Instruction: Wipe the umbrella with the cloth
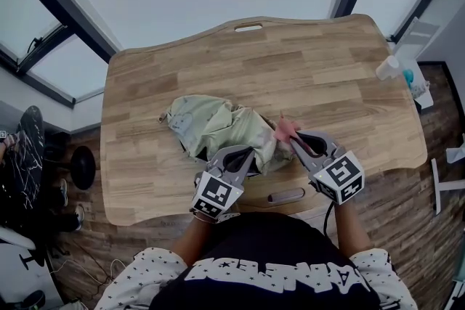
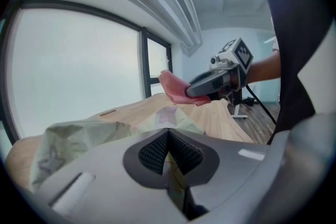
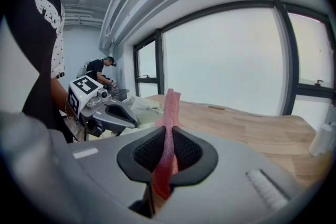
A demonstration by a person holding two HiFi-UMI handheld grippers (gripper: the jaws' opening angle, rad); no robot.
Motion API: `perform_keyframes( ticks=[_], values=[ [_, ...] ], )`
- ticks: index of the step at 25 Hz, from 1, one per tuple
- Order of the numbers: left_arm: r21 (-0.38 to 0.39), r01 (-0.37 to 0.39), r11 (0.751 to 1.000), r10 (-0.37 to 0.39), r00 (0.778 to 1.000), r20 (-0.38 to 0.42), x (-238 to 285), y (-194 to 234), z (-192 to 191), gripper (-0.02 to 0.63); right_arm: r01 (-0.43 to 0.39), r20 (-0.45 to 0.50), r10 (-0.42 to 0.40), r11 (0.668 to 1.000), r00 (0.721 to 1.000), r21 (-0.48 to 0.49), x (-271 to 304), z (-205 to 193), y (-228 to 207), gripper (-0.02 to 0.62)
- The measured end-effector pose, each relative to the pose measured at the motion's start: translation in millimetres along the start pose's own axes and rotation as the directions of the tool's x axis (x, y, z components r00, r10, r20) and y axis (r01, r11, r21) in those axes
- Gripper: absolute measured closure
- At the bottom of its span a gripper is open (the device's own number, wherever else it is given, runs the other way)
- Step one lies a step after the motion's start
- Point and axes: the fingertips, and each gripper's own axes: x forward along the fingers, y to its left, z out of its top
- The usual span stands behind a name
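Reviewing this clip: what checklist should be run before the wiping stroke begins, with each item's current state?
1. Cloth clamped between the right gripper jaws: ok.
2. Left gripper shut on the umbrella fabric to steady it: ok.
3. Umbrella lying on the table, not hanging off an edge: ok.
4. Cloth already touching the umbrella: cannot tell; it is at the fabric's right edge.
5. White container at the table's right edge, apart from both grippers: ok.
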Motion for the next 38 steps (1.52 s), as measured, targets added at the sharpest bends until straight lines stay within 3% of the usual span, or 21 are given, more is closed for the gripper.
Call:
perform_keyframes(
  ticks=[6, 11, 23, 38],
  values=[
    [-0.115, -0.068, 0.991, 0.081, 0.991, 0.11, -30.7, 33.7, 13.5, 0.604, -0.009, -0.005, 0.009, 1.0, 1.0, -0.002, 12.6, 5.7, 8.9, 0.549],
    [-0.293, -0.079, 0.953, 0.138, 0.973, 0.187, -54.2, 60.5, 11.6, 0.604, -0.01, 0.016, 0.01, 1.0, 1.0, -0.006, 25.4, 18.0, 18.1, 0.549],
    [-0.311, -0.148, 0.939, 0.214, 0.958, 0.19, -93.0, 112.5, -7.1, 0.604, 0.008, 0.029, -0.008, 1.0, 1.0, 0.004, 52.7, 35.0, 40.3, 0.549],
    [-0.425, -0.173, 0.889, 0.253, 0.958, 0.139, -108.0, 144.4, -54.8, 0.606, -0.002, 0.011, 0.003, 1.0, 1.0, -0.021, 80.4, 51.2, 58.3, 0.549]
  ],
)
